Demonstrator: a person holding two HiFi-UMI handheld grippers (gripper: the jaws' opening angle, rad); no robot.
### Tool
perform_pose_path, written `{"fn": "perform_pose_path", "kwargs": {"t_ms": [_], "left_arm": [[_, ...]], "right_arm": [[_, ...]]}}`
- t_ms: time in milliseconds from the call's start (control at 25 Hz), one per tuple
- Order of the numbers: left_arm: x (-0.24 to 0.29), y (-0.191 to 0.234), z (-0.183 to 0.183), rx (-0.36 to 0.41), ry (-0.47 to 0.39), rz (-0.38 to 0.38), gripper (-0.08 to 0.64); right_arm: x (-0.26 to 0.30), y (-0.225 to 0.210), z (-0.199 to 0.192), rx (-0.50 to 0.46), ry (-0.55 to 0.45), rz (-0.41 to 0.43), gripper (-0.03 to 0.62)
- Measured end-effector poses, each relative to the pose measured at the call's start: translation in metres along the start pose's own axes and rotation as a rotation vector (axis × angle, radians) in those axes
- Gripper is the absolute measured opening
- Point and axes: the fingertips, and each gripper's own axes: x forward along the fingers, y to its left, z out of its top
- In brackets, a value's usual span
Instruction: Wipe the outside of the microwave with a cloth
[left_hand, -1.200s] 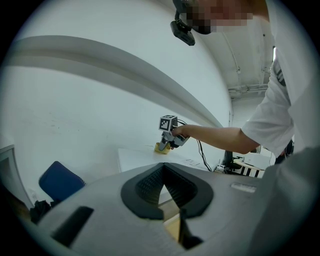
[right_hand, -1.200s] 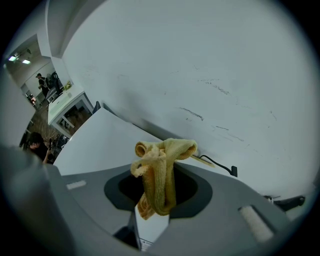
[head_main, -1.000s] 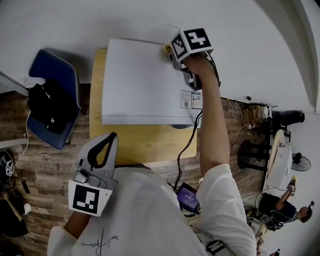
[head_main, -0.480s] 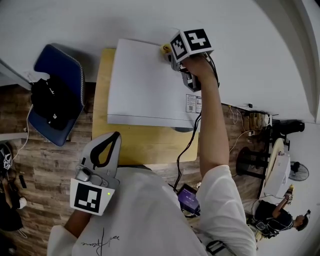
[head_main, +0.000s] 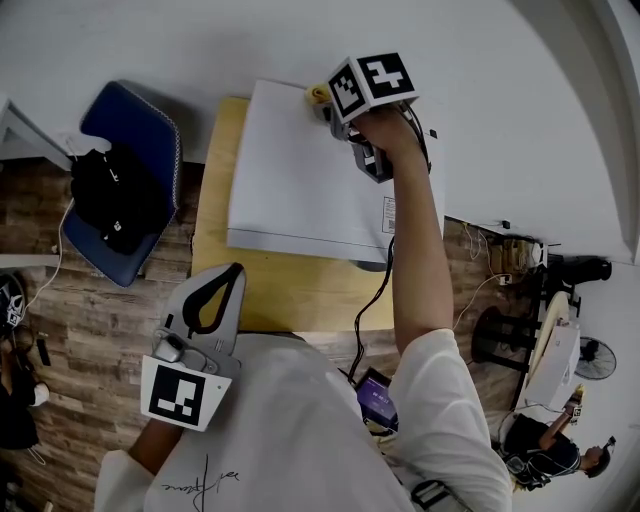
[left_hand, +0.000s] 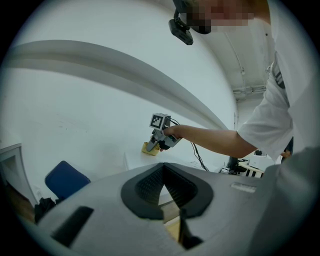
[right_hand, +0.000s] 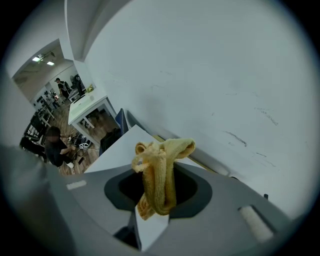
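While the left tongs (head_main: 214, 288) are held shut and empty, a yellow cloth (head_main: 317, 94) is clamped in the right tongs (head_main: 325, 103).
The left tongs are held low against a white shirt (head_main: 300, 420), short of the wooden surface (head_main: 290, 290). A blue chair (head_main: 130, 150) is seen on the plank floor (head_main: 90, 320) at left. A white microwave (head_main: 300, 180) is set on the surface, against a white wall (head_main: 200, 40). The right arm (head_main: 415, 250) is stretched over its top, where the bunched cloth touches the far edge.
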Motion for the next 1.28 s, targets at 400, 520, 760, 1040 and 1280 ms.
{"fn": "perform_pose_path", "kwargs": {"t_ms": [400,520,760,1040,1280], "left_arm": [[-0.003,0.006,0.002,-0.007,0.0,0.028,-0.008],[-0.003,0.006,0.003,-0.005,-0.005,0.035,-0.008],[-0.005,0.009,0.002,-0.003,-0.005,0.042,-0.008],[-0.005,0.003,0.005,0.011,-0.006,0.041,-0.008],[-0.003,-0.012,0.002,0.036,0.006,0.004,-0.008]], "right_arm": [[0.005,0.026,0.017,-0.036,-0.014,0.024,0.124],[0.007,0.038,0.023,-0.04,-0.028,0.054,0.124],[0.013,0.074,0.036,-0.06,-0.061,0.147,0.124],[-0.013,0.12,0.044,-0.04,-0.151,0.393,0.124],[-0.047,0.085,0.028,-0.037,-0.188,0.316,0.124]]}}
